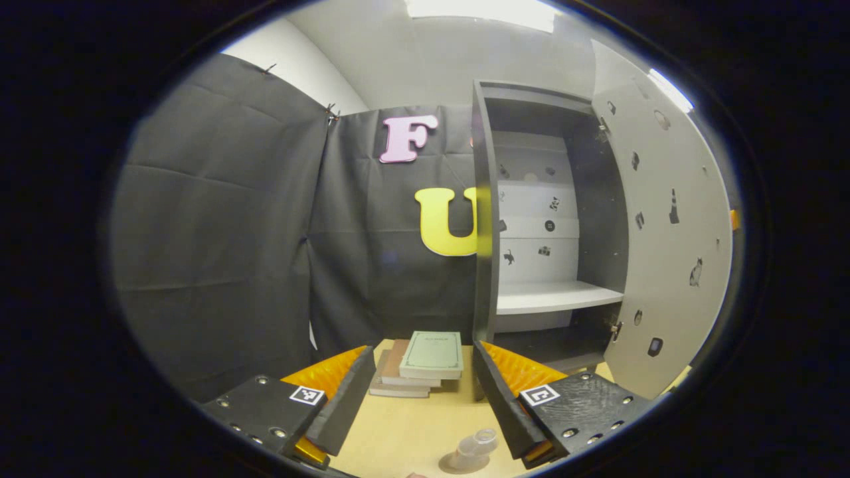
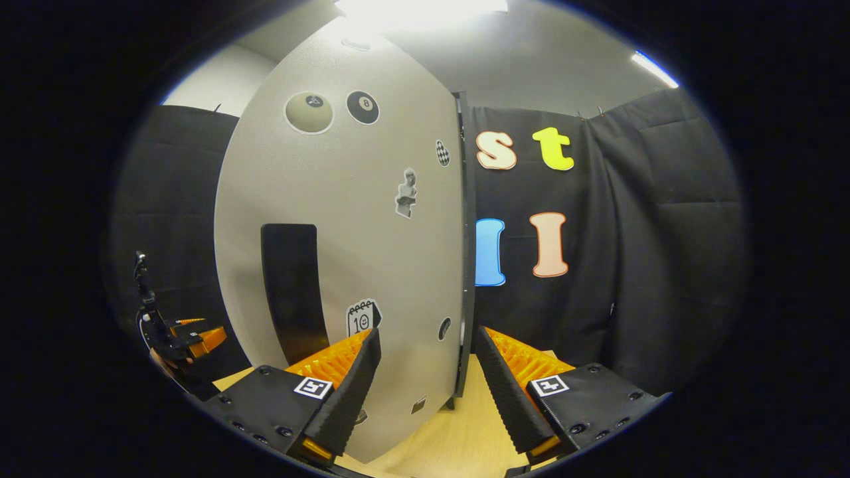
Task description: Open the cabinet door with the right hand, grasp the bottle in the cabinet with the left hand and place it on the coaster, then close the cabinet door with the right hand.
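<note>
Black cloth hangs as the booth's wall behind a pale wooden worktop, with a white ceiling and bright light panels overhead. In the left gripper view, a tall dark cabinet stands at the back of the worktop, its grey door swung wide open to the right and dotted with small stickers. Inside the cabinet, a light shelf crosses the lower part, and the pale back panel above it carries more stickers. Just left of the cabinet's foot lies a stack of books, a green-covered one on top.

The left gripper hovers over the worktop with its jaws spread wide, nothing between them. Near the bottom edge of that view, a clear plastic bottle stands on a round coaster on the worktop, close by the right-hand finger. Whether the finger touches the bottle cannot be told.

In the right gripper view, the right gripper sits close to the open door, whose outer face bears a dark vertical handle and several stickers. Its jaws are wide apart and straddle the door's free edge without pressing on it. Far off at the left of this view, the other gripper appears, held low by a hand.
</note>
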### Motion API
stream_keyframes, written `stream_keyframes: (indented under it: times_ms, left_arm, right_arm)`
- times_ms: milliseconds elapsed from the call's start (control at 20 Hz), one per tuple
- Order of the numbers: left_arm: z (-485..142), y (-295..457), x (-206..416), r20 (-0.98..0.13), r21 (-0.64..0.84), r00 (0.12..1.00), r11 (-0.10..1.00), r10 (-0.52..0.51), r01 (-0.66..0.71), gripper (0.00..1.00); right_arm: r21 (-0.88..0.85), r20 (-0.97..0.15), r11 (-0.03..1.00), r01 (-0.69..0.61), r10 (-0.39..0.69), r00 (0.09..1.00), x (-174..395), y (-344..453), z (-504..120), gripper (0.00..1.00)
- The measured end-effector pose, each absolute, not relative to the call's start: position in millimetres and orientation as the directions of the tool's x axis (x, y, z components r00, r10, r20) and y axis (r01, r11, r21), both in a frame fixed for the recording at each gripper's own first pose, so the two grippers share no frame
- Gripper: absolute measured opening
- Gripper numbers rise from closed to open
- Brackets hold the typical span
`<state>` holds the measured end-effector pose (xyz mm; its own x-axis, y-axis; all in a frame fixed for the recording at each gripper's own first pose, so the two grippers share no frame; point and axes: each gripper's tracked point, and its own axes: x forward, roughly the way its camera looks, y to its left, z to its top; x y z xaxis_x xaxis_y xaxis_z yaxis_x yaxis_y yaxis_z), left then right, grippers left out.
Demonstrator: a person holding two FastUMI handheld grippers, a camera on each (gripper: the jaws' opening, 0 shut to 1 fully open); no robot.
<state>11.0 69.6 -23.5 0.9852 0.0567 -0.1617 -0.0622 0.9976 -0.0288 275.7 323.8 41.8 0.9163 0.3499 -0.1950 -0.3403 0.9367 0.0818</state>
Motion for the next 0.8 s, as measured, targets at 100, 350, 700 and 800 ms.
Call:
stream_keyframes:
  times_ms: [100, 350, 700, 800]
  left_arm:
    - [-23, 70, 12, -0.163, -0.032, 0.985, 0.997, 0.063, -0.069, 0.91]
    - [-26, 74, 14, -0.166, -0.01, 0.982, 0.995, 0.092, -0.095, 0.91]
    - [-28, 79, 13, -0.182, 0.004, 0.972, 0.989, 0.146, -0.148, 0.91]
    - [-27, 81, 13, -0.183, 0.011, 0.969, 0.986, 0.168, -0.169, 0.91]
  right_arm:
    - [0.09, -0.19, 0.927, -0.364, 0.374, 0.908, 278, 337, 41, 0.93]
    - [0.12, -0.179, 0.898, -0.424, 0.439, 0.88, 286, 368, 38, 0.93]
    - [0.165, -0.171, 0.866, -0.472, 0.496, 0.851, 310, 402, 30, 0.93]
    - [0.179, -0.17, 0.858, -0.482, 0.509, 0.844, 317, 409, 27, 0.93]
